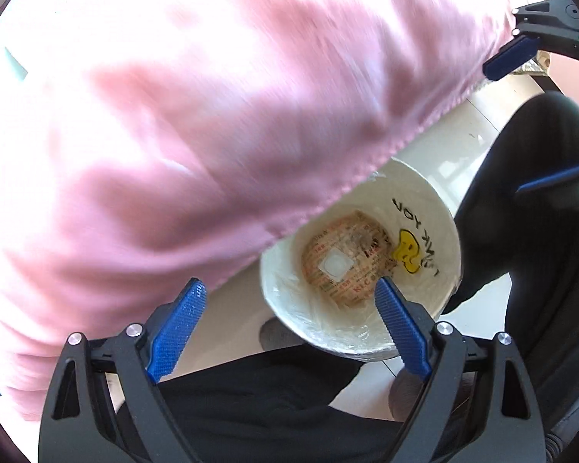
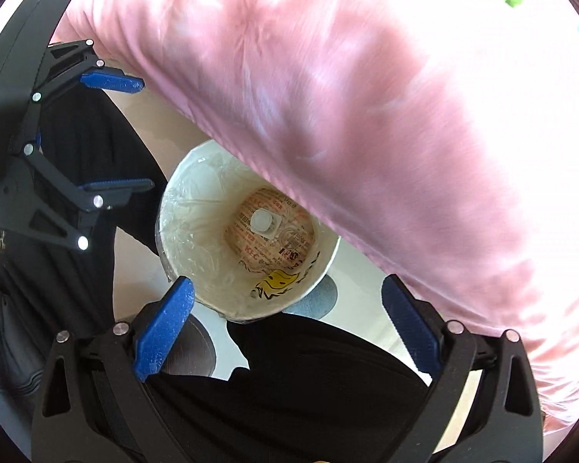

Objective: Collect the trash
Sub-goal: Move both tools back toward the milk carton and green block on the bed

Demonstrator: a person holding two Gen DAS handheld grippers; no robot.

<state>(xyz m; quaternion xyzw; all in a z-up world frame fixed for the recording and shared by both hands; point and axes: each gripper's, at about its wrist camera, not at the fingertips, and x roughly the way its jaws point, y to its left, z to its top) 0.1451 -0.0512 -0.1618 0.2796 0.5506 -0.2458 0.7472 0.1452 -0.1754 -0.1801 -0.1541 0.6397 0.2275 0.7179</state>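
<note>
A white trash bin lined with a clear bag stands on the floor below me; it also shows in the right wrist view. At its bottom lies a round printed paper lid with a white square on it. A yellow smiley print marks the liner. My left gripper is open and empty above the bin's near rim. My right gripper is open and empty above the bin. Each gripper shows in the other's view, the right and the left, both open.
A pink cloth-covered surface overhangs part of the bin. The person's dark trouser legs flank the bin. Pale floor tiles lie beneath.
</note>
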